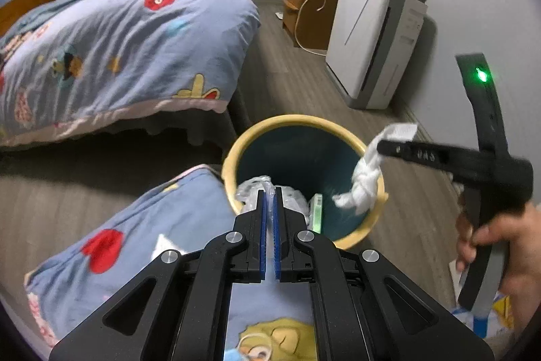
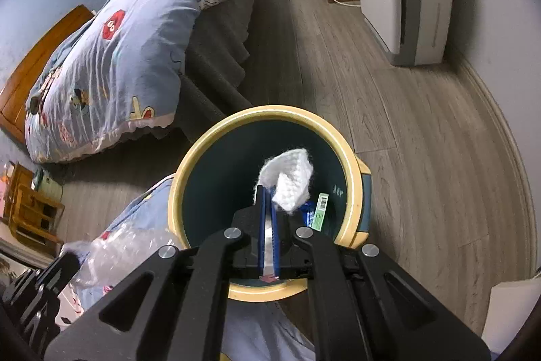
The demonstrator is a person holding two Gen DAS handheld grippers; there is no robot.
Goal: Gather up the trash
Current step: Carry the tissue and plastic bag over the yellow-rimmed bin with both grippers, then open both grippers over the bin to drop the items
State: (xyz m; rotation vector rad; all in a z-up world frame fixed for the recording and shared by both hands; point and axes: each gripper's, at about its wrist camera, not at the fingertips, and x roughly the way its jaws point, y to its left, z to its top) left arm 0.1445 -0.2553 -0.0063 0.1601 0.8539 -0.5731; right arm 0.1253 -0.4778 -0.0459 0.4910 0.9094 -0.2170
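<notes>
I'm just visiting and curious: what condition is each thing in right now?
Round yellow-rimmed teal waste bin: upright, open-topped, partly filled.
White crumpled tissue: pinched, hanging over the bin.
Clear crinkled plastic bag: pinched at the bin's rim.
Left gripper: shut on the bag.
Right gripper: shut on the tissue.

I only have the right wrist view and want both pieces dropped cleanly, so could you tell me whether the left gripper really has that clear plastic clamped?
Observer: Yes, the left gripper is shut on the clear plastic, which bunches around its fingertips.
Operator: Thank you. Does my tissue hang below the fingers?
Observer: It does. The tissue trails in a twisted tail under the right gripper, across the bin rim.
Operator: Is the plastic over the opening?
Observer: From the left wrist it overlaps the near rim; depth is unclear.
</notes>
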